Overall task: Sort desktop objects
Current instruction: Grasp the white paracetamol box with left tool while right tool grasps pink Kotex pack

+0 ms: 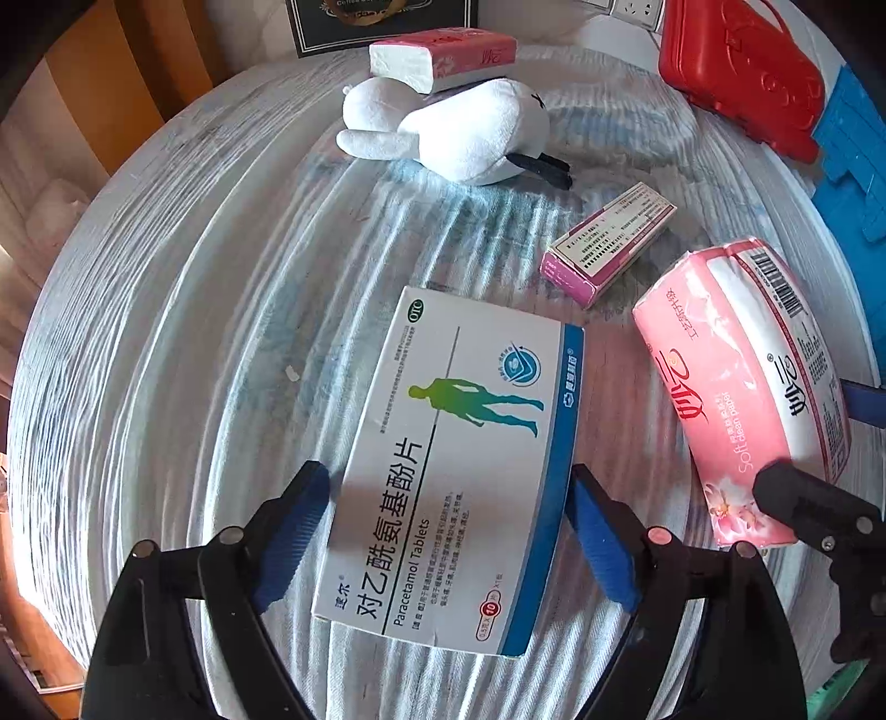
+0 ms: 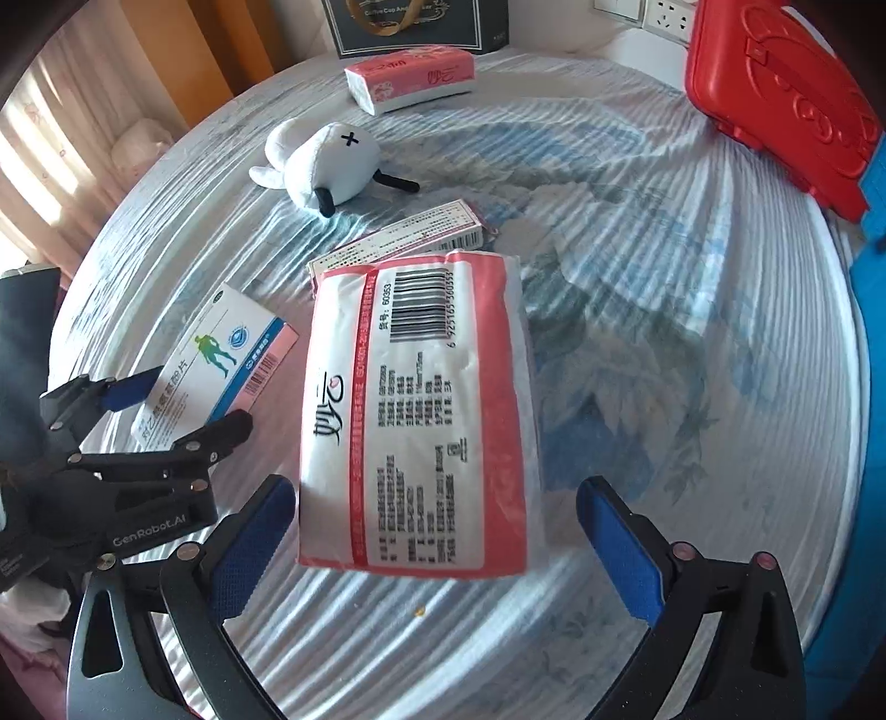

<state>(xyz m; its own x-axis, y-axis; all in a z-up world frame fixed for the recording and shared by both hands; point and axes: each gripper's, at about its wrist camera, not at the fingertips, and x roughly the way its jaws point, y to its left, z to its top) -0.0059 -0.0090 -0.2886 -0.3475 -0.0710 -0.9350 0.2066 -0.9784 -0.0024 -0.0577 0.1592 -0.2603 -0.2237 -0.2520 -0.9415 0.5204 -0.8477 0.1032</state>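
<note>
My left gripper is open, its blue pads either side of a white and blue paracetamol tablet box lying flat on the table; whether the pads touch it I cannot tell. The box also shows in the right wrist view. My right gripper is open around a pink tissue pack, with a clear gap at the right pad. The pack lies right of the box in the left wrist view. A pink medicine box lies behind them. A white plush toy and a second tissue pack lie further back.
The round table has a blue and white patterned cloth. A red plastic case and a blue object stand at the far right. A dark gift box stands at the back by the wall.
</note>
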